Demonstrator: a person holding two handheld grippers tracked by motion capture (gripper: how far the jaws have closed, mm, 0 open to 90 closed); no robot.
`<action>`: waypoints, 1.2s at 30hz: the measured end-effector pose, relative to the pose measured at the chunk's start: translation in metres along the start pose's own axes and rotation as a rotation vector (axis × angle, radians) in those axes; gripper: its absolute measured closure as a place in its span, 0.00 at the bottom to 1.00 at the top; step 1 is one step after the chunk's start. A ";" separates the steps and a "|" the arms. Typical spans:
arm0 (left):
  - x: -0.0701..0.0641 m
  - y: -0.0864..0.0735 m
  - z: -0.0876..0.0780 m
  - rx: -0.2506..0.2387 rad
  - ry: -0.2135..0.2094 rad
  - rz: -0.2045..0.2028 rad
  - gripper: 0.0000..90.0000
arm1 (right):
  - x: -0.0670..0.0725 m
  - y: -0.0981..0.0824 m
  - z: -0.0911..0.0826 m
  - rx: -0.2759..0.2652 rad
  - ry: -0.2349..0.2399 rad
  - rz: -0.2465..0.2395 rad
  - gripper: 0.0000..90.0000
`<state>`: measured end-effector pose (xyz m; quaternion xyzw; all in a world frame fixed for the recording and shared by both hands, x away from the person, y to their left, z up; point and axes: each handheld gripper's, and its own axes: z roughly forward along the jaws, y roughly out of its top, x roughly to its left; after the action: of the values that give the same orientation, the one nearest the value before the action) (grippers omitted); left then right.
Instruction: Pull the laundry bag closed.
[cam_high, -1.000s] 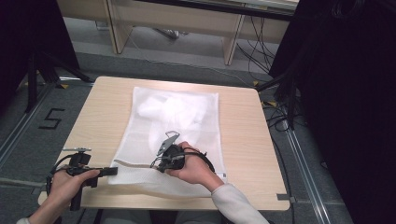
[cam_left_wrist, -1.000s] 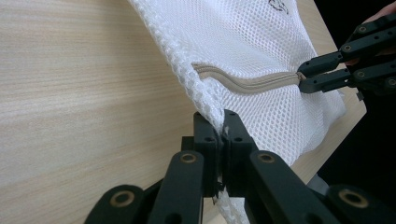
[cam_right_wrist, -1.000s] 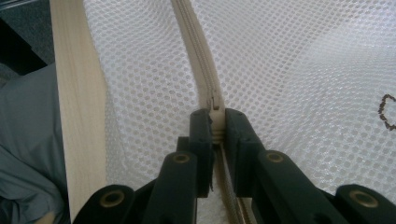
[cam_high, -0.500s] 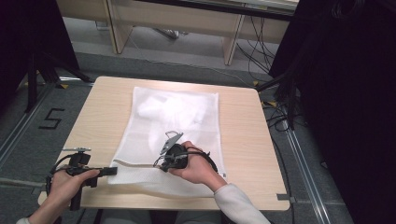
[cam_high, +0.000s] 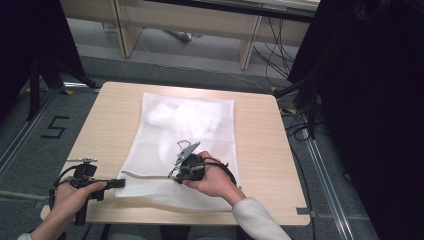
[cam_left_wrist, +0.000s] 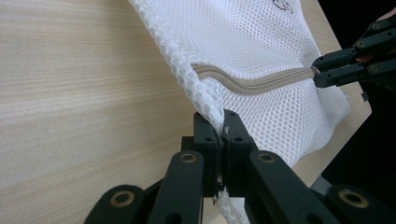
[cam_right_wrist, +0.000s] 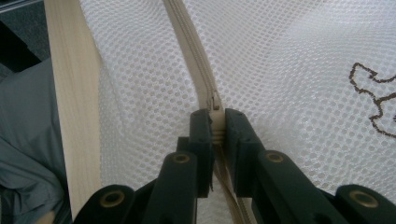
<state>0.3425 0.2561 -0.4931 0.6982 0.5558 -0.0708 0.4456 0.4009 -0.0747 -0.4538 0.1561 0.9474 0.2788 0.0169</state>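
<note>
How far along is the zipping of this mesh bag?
Done: left gripper clamps the mesh bag at its edge; right gripper pinches the slider on the zipper. In hand: the pull along the zipper. Left: which stretch remains, I cannot tell.

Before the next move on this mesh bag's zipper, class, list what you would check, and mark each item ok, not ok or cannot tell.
1. Left gripper clamps the edge of the mesh bag at the zipper's end: ok, fingers shut on the mesh.
2. Right gripper grips the zipper slider: ok, fingers closed around it.
3. Zipper runs without kinks between the two grippers: ok, only a gentle curve.
4. Mesh is clear of the slider's teeth: cannot tell.
5. Bag lies fully on the table: ok.
6. White contents sit away from the zipper: ok, at the bag's far end.
</note>
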 end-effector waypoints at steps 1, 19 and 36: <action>0.000 0.000 0.000 0.000 0.000 0.000 0.95 | 0.000 0.000 -0.001 0.004 -0.002 0.002 0.92; -0.001 0.000 0.001 -0.013 0.014 -0.008 0.96 | -0.003 -0.007 -0.006 0.007 -0.002 0.020 0.92; -0.001 -0.001 0.002 -0.016 0.022 -0.011 0.96 | -0.006 -0.014 -0.012 0.010 -0.014 0.026 0.92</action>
<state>0.3425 0.2539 -0.4940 0.6924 0.5650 -0.0612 0.4446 0.4009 -0.0942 -0.4515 0.1707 0.9465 0.2731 0.0192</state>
